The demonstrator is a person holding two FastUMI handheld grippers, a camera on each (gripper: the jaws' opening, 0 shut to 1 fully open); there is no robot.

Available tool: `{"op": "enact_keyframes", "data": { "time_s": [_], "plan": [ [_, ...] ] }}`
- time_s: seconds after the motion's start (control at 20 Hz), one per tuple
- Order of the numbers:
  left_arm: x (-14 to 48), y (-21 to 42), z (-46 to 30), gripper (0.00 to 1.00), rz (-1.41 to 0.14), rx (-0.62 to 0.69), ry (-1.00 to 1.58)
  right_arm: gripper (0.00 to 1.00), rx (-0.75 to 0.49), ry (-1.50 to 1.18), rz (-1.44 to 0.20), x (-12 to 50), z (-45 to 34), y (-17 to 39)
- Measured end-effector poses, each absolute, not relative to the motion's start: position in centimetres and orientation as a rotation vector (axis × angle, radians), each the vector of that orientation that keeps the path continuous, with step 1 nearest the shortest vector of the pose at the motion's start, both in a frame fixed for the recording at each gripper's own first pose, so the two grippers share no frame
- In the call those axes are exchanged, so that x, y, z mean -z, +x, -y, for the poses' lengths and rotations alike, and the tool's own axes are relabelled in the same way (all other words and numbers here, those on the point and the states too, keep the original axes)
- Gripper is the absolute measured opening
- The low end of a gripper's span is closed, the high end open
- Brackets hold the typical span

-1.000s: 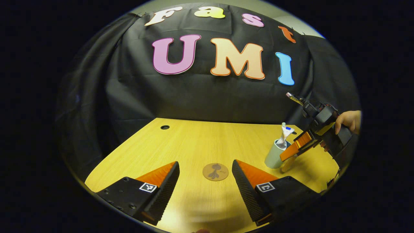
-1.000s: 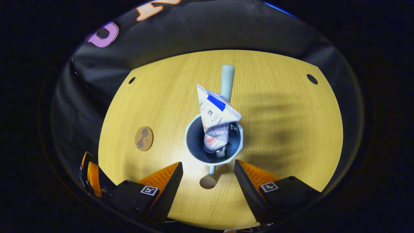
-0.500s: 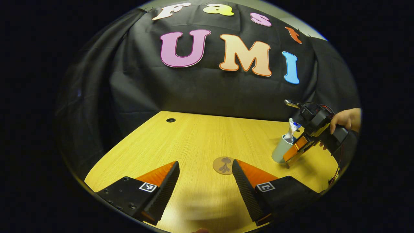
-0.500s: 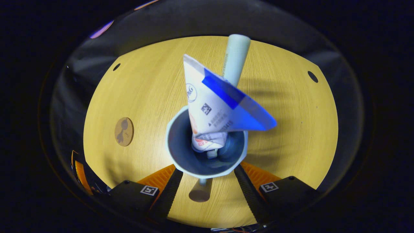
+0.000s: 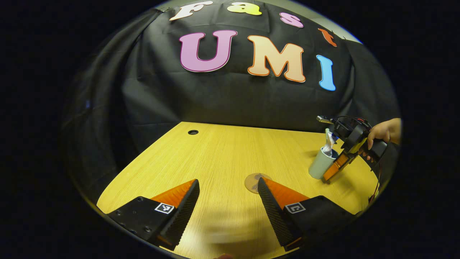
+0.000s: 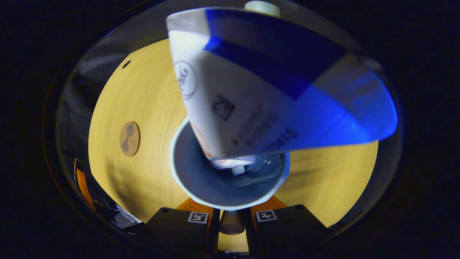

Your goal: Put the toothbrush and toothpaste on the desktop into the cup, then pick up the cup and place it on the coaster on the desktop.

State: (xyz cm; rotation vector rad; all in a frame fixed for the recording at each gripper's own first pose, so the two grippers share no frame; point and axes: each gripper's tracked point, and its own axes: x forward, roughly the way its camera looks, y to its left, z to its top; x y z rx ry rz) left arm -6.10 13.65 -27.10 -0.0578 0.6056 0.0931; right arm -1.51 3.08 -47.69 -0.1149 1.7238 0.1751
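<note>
Cup [image 6: 201, 183] at lower centre is sitting in my right gripper [image 6: 231, 225] — fingers nearly closed on its handle, I judge; the tall toothpaste [image 6: 251, 93] risks tipping it while lifting toward the coaster [image 6: 129, 138], mid-left.

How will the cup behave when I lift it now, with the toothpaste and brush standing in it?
Probably top-heavy: the toothpaste and toothbrush stand well above the cup rim, so a tilt may tip them. The cup's wall looks smooth, so it may slip. The right tool grips low; lift upright.
</note>
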Motion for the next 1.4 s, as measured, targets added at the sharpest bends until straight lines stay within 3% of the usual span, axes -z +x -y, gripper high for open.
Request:
{"op": "enact_keyframes", "data": {
  "time_s": [0.05, 0.25, 0.3, 0.4, 0.45, 0.5, 0.8, 0.85, 1.4],
  "plan": [
    [27.3, -6.0, -13.6, 0.95, -0.612, -0.093, -0.061, 0.29, -0.194, -0.139, -1.727, 47.6, -3.2, -1.6],
    [27.3, -5.3, -13.4, 0.95, -0.608, -0.084, -0.055, 0.30, -0.234, -0.188, -1.695, 47.6, -3.6, -1.3],
    [27.2, -5.1, -13.5, 0.95, -0.606, -0.081, -0.052, 0.25, -0.240, -0.192, -1.691, 47.5, -3.9, -1.3],
    [27.4, -4.9, -13.6, 0.95, -0.611, -0.076, -0.045, 0.29, -0.264, -0.194, -1.675, 47.3, -4.7, -1.4],
    [27.4, -4.9, -13.7, 0.95, -0.612, -0.075, -0.044, 0.24, -0.274, -0.186, -1.670, 46.7, -5.3, -1.4],
    [27.4, -4.8, -13.8, 0.95, -0.613, -0.076, -0.045, 0.29, -0.286, -0.174, -1.667, 46.3, -6.0, -1.4],
    [28.1, -5.1, -14.9, 0.95, -0.629, -0.087, -0.060, 0.25, -0.368, -0.184, -1.636, 44.6, -8.3, -1.7],
    [28.2, -5.3, -15.3, 0.95, -0.630, -0.090, -0.063, 0.29, -0.384, -0.188, -1.631, 44.0, -8.6, -1.8],
    [28.7, -6.9, -19.8, 0.95, -0.642, -0.165, -0.089, 0.29, -0.544, -0.253, -1.595, 39.5, -12.7, -2.9]
  ]
}}
